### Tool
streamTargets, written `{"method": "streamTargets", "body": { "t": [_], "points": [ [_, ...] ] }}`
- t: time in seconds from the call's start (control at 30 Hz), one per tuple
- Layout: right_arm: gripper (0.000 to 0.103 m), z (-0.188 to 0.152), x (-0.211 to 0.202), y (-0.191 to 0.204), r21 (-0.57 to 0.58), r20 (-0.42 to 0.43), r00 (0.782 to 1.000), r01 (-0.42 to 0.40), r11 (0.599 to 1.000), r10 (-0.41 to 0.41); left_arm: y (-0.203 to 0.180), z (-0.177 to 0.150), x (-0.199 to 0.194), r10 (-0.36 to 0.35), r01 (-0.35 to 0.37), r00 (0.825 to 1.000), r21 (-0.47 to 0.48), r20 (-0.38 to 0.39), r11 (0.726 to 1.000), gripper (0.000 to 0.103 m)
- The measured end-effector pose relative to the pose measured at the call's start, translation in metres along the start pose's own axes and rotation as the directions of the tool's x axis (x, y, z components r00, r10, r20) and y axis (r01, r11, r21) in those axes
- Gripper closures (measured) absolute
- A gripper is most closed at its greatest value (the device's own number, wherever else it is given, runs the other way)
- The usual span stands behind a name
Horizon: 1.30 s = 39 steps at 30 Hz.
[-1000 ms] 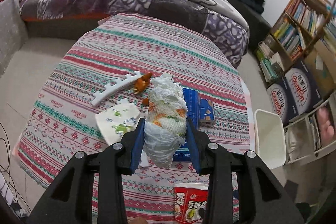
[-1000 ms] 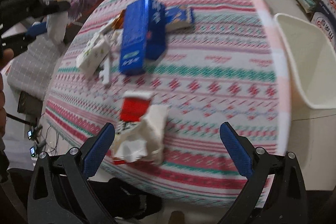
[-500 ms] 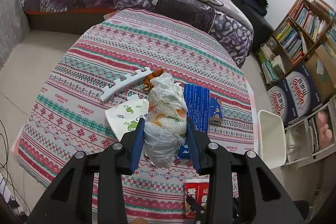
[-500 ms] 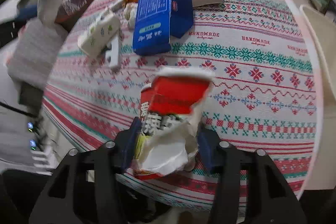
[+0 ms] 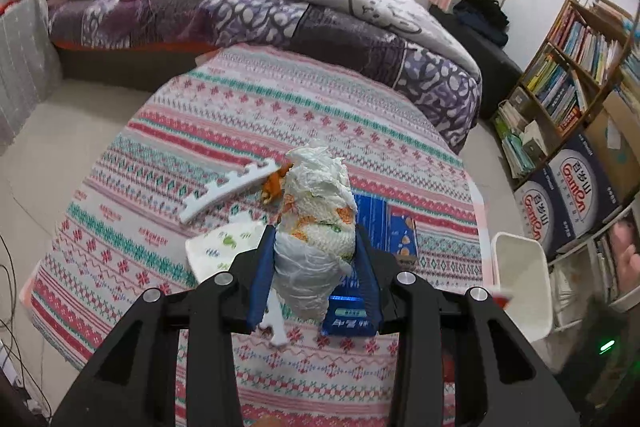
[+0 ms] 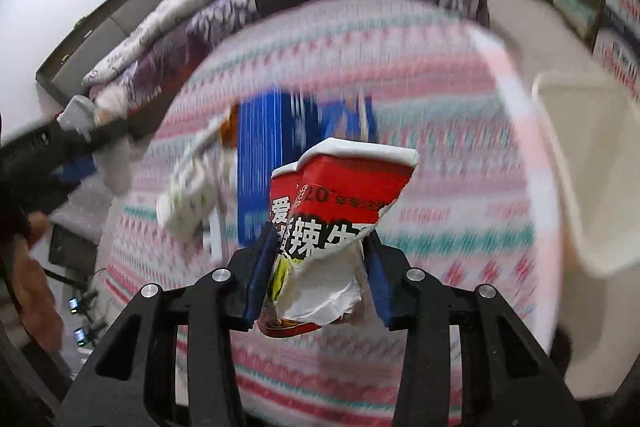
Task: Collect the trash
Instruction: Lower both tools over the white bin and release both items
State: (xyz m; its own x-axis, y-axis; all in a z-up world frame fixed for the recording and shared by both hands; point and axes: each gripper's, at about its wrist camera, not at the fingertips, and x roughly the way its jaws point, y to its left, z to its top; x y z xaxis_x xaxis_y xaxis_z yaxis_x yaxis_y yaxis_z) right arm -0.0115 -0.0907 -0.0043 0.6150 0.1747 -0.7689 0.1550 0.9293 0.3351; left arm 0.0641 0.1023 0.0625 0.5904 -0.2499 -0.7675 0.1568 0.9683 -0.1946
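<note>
Right wrist view shows the right tool, whose jaws have just been closing, now pinching a torn red snack packet low on its crumpled white end, lifted clear of the patterned worktop. The packet looks light, thin and crushable, likely slick, so a hold across the bunched part seems safest. The white bin stands just beside the worktop's edge. Left wrist view shows what that blurred picture cannot: the left tool clamped on a soft wad of printed tissue, with a blue box, a paper cup and a white toothed strip lying on the cloth.
</note>
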Motion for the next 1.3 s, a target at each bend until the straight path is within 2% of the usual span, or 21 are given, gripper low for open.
{"method": "streamTargets", "body": {
  "t": [0.1, 0.2, 0.4, 0.53, 0.97, 1.3],
  "points": [
    [0.062, 0.023, -0.014, 0.003, -0.062, 0.088, 0.995, 0.044, 0.997, -0.039, -0.017, 0.001, -0.001, 0.047, -0.049, 0.998, 0.029, 0.051, 0.998, 0.065],
    [0.062, 0.040, -0.027, 0.006, -0.108, 0.175, 0.982, 0.095, 0.990, -0.076, -0.033, 0.000, -0.004, 0.085, -0.091, 0.990, 0.052, 0.109, 0.995, 0.065],
    [0.062, 0.058, -0.056, 0.000, -0.187, 0.340, 0.929, 0.217, 0.958, -0.144, -0.065, 0.002, -0.008, 0.132, -0.152, 0.967, 0.079, 0.216, 0.985, 0.065],
    [0.062, 0.066, -0.063, -0.008, -0.200, 0.383, 0.908, 0.260, 0.945, -0.169, -0.084, 0.003, -0.005, 0.134, -0.162, 0.960, 0.095, 0.247, 0.982, 0.065],
    [0.062, 0.069, -0.065, -0.064, -0.106, 0.380, 0.895, 0.293, 0.950, -0.234, -0.151, -0.007, 0.025, 0.084, -0.125, 0.971, 0.175, 0.224, 0.977, 0.064],
    [0.061, 0.075, -0.073, -0.118, -0.006, 0.354, 0.879, 0.345, 0.939, -0.321, -0.195, -0.016, 0.045, 0.027, -0.074, 0.980, 0.241, 0.195, 0.968, 0.064]
  ]
}}
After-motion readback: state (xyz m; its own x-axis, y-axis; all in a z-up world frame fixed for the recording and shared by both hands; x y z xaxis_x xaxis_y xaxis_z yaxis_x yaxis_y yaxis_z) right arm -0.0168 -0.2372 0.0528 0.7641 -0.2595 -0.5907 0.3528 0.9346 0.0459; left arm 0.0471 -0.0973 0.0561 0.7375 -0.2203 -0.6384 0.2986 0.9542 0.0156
